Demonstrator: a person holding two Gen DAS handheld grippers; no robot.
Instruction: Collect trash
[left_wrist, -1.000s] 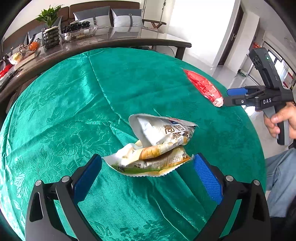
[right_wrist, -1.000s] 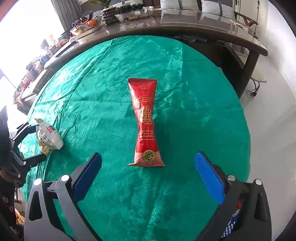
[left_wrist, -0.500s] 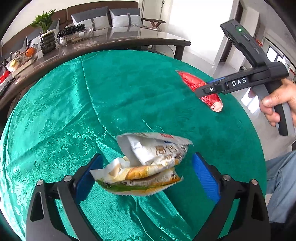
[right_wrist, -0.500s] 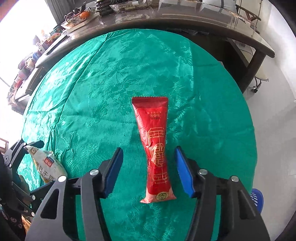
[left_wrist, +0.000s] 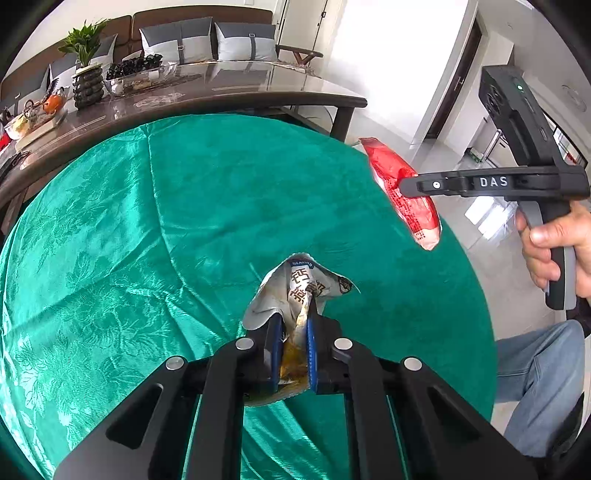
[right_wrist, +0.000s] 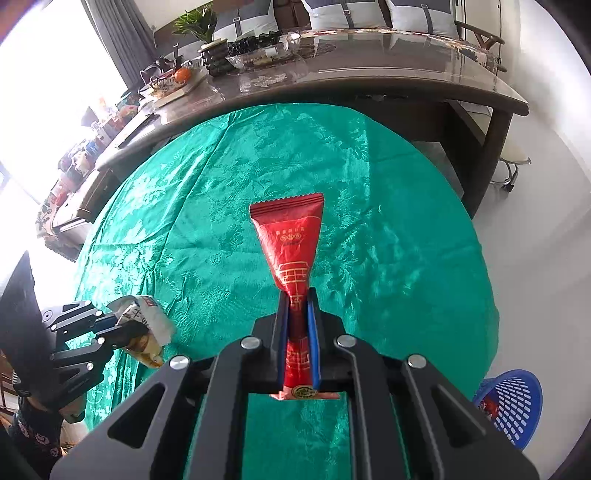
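My left gripper (left_wrist: 293, 314) is shut on a crumpled silver and yellow snack wrapper (left_wrist: 299, 288), held above the round table with the green cloth (left_wrist: 147, 229). My right gripper (right_wrist: 297, 299) is shut on a long red snack wrapper (right_wrist: 290, 236), lifted off the cloth. The red wrapper (left_wrist: 400, 192) and the right gripper (left_wrist: 402, 186) also show in the left wrist view at the table's right edge. The left gripper (right_wrist: 123, 325) with the silver wrapper (right_wrist: 147, 314) shows at the left in the right wrist view.
A blue mesh basket (right_wrist: 513, 402) stands on the floor at the table's right side, with something red inside. A long brown table (right_wrist: 351, 74) with a plant, fruit and dishes runs behind the green table. The person's leg (left_wrist: 535, 380) is at the right.
Both grippers closed from open onto their wrappers, the left on the silver one and the right on the red one. Both wrappers have been lifted off the cloth.
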